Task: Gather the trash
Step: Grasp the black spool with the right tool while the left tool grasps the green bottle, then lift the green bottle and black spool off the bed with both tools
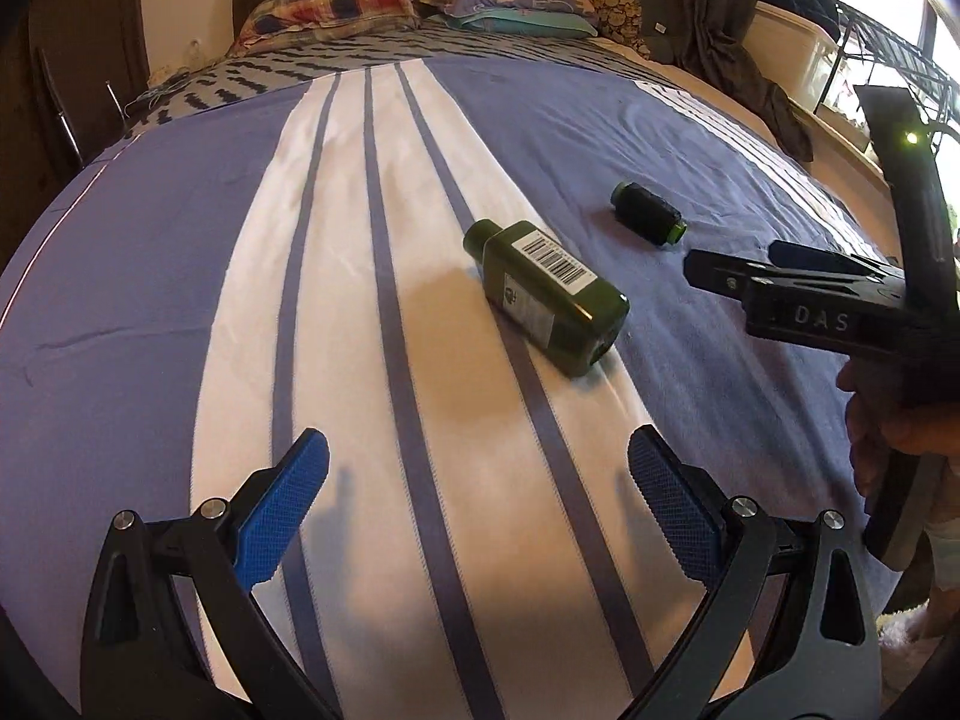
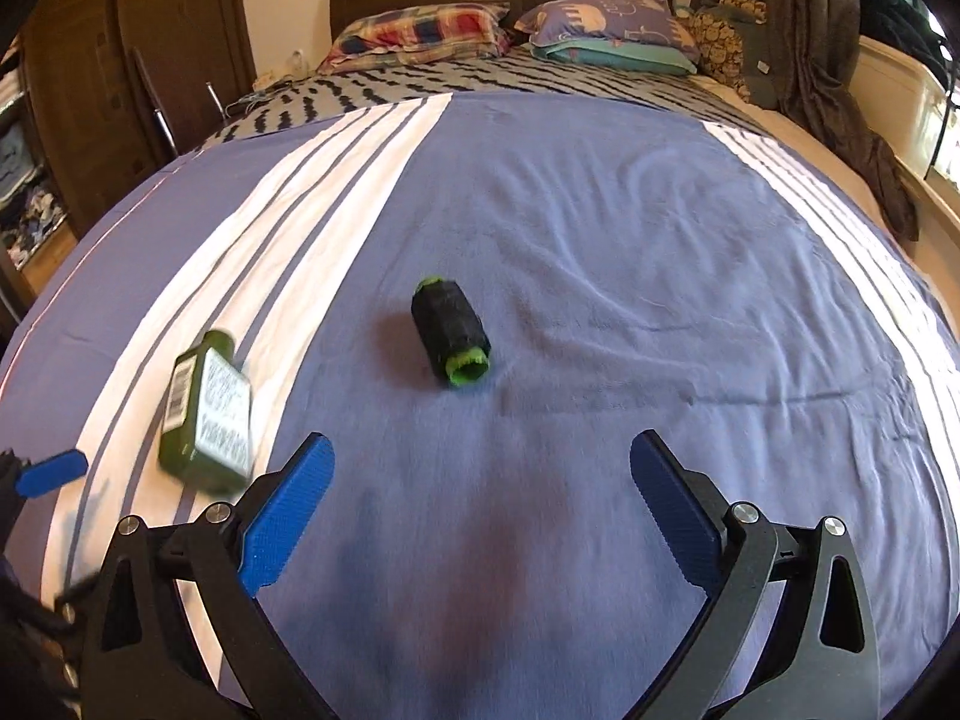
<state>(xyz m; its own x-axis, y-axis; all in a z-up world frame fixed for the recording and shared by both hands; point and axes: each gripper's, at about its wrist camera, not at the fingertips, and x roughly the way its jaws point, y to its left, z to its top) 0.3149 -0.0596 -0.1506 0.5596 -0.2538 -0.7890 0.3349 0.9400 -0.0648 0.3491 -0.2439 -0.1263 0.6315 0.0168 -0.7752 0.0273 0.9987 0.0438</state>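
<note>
On the bed (image 1: 180,276), across a blue spread with white bands and thin blue stripes: one green bottle (image 1: 549,294), rectangular, lying on its side where the white band meets the blue; white barcode label on the upper face, a second printed label on the side, text too small to read. One black spool (image 1: 648,213) with green ends, on its side on the blue cloth, apart from the bottle and to its right. Left gripper (image 1: 480,468): blue pads spread wide, nothing between them, just short of the bottle. Right gripper (image 2: 483,468): pads likewise parted and empty, aimed at the spool; its black body reads "DAS" in the left wrist view. Two pillows (image 2: 414,30) at the headboard, one plaid, one purple with elephant print.
</note>
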